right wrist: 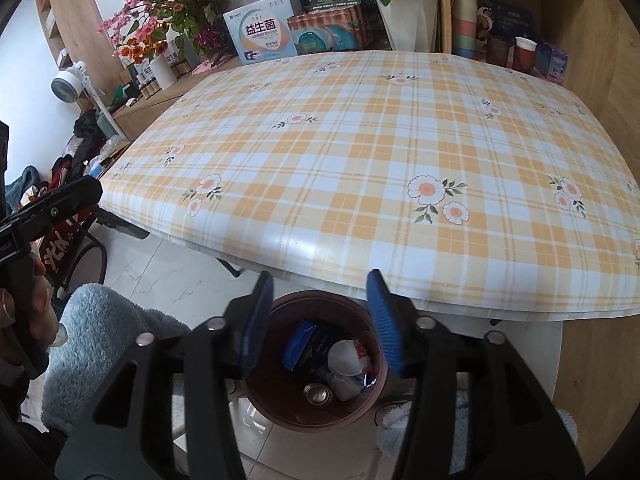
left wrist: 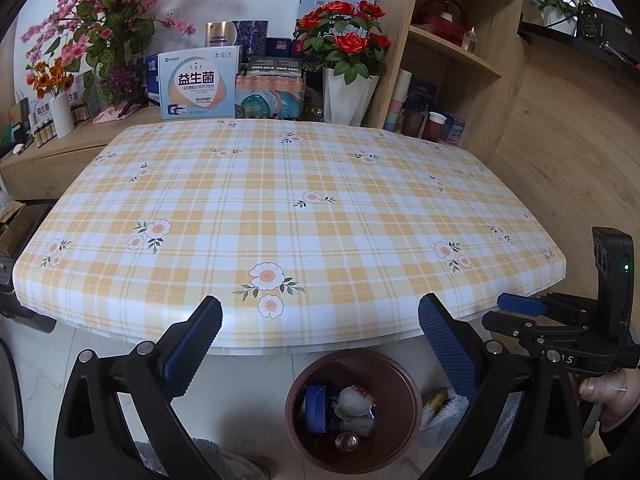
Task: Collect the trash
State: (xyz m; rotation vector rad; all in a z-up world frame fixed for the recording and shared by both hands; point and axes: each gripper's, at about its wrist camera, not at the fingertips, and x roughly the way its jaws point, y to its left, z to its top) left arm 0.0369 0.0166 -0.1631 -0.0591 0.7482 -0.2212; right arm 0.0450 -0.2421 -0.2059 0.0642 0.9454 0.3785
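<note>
A brown round trash bin [left wrist: 404, 436] stands on the floor below the table's front edge; it also shows in the right wrist view [right wrist: 280, 408]. Inside lie a blue carton [left wrist: 314, 408], a white crumpled wad [left wrist: 352, 402], wrappers and a small can [left wrist: 346, 442]. My left gripper [left wrist: 320, 316] is open and empty above the bin, in front of the table edge. My right gripper [right wrist: 320, 288] is open and empty directly over the bin; it also shows at the right of the left wrist view [left wrist: 520, 306].
The table carries a yellow plaid flowered cloth [left wrist: 304, 184]. Behind it stand boxes [left wrist: 198, 82], a vase of red roses [left wrist: 348, 92] and pink flowers [left wrist: 108, 20]. A wooden shelf [left wrist: 452, 52] is at the right. Blue fuzzy slippers [right wrist: 104, 336] lie on the floor.
</note>
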